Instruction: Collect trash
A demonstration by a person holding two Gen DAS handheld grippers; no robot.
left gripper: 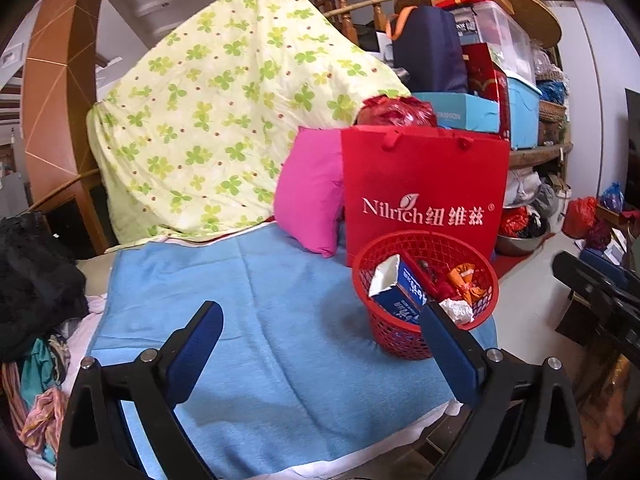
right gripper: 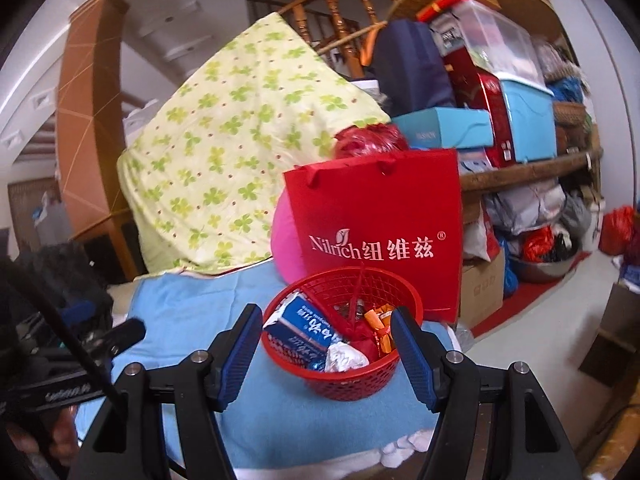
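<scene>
1. one round red plastic basket (left gripper: 404, 334) with a lattice wall stands on a soft, napped blue towel (left gripper: 256, 320), near the towel's right edge and just in front of a stiff, flat-faced red paper bag (left gripper: 424, 200) printed with white lettering.
2. the trash lies inside the basket: one blue and white carton (right gripper: 298, 326) with a torn-open end, one crumpled silvery foil ball (right gripper: 346, 358), orange crinkled wrappers (right gripper: 380, 322) whose count i cannot tell, and some red scraps beneath.
3. one puffy pink pillow (left gripper: 310, 196) leans against the left side of the red bag; behind it a wrinkled pale-yellow quilt (left gripper: 224, 112) with a green clover print slopes up.
4. the left gripper (left gripper: 320, 344) has its two blue ribbed pads spread wide over bare towel, nothing between them; its right pad overlaps the basket's near rim in the left wrist view.
5. the right gripper (right gripper: 326, 354) is released too, with its two blue pads parted; the basket shows in the gap between them, and neither pad presses on it.
6. behind the bag, a curved wooden shelf (right gripper: 532, 168) holds stacked boxes, at least two of them smooth light blue.
</scene>
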